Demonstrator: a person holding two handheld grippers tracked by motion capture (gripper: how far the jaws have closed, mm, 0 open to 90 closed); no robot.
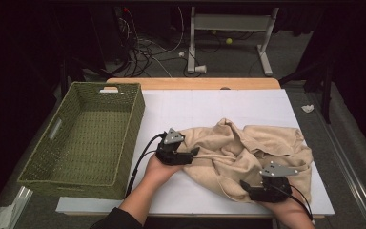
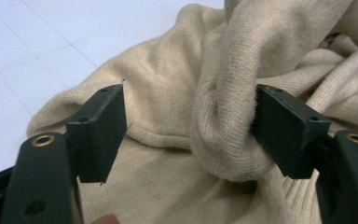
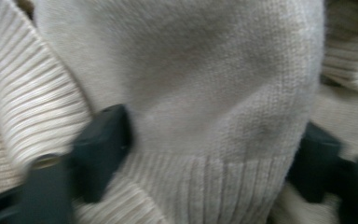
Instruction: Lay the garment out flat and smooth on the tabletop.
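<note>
Light falls from above onto the white table (image 1: 248, 102), leaving the room behind it nearly black. The high view is sharp but slightly grainy. The left gripper view is crisp and evenly lit. The right gripper view is smeared with blur, its sweater (image 3: 205, 84) softened.

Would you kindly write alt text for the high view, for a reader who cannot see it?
A crumpled beige sweater lies on a white table, with a person's two hand-held grippers at its near edges: the left gripper at its left side, the right gripper at its front. An empty green woven basket sits to the left.
</note>
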